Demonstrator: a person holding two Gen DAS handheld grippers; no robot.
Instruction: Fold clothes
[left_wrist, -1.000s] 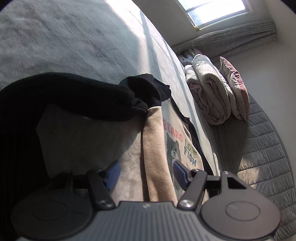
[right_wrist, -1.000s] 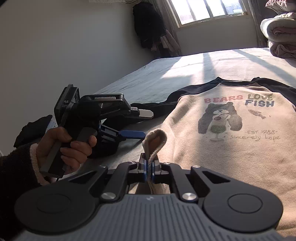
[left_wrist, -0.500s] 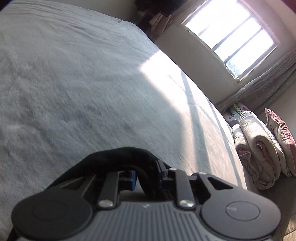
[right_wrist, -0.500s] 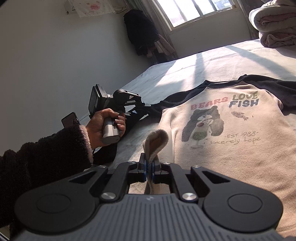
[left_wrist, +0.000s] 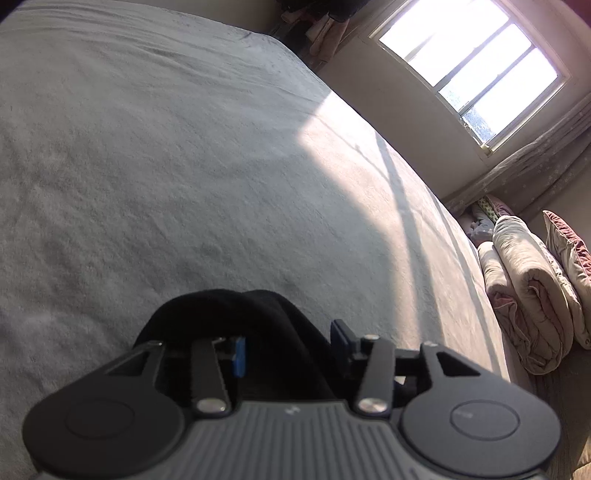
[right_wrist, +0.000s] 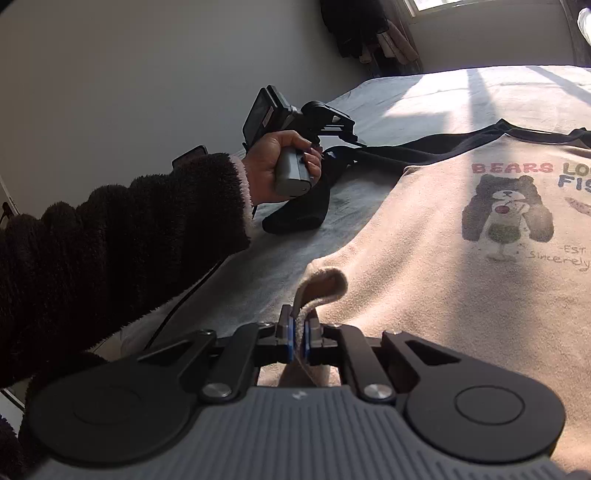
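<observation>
A beige sweatshirt (right_wrist: 461, 288) with a bear print and black sleeves lies flat on the bed. My right gripper (right_wrist: 299, 338) is shut on a raised fold of its beige edge near the bottom left corner. The left black sleeve (right_wrist: 406, 147) stretches out to the left, and its cuff (right_wrist: 295, 218) rests on the bed under the left gripper (right_wrist: 343, 138), which a person's hand (right_wrist: 280, 158) holds. In the left wrist view, my left gripper (left_wrist: 290, 345) is open. Black sleeve cloth (left_wrist: 229, 306) lies loosely between its spread fingers, and the blue pads are bare.
The grey bed cover (left_wrist: 184, 166) stretches far ahead of the left gripper. A rolled quilt (left_wrist: 524, 314) and a pillow (left_wrist: 569, 251) lie at the far right under the window (left_wrist: 469, 62). A wall runs along the bed's left side, with dark clothes (right_wrist: 354, 26) hanging.
The left gripper went to the black sleeve, closed on it and drew it out to the left. Its fingers have now spread apart. The right gripper keeps its hold on the beige fold.
</observation>
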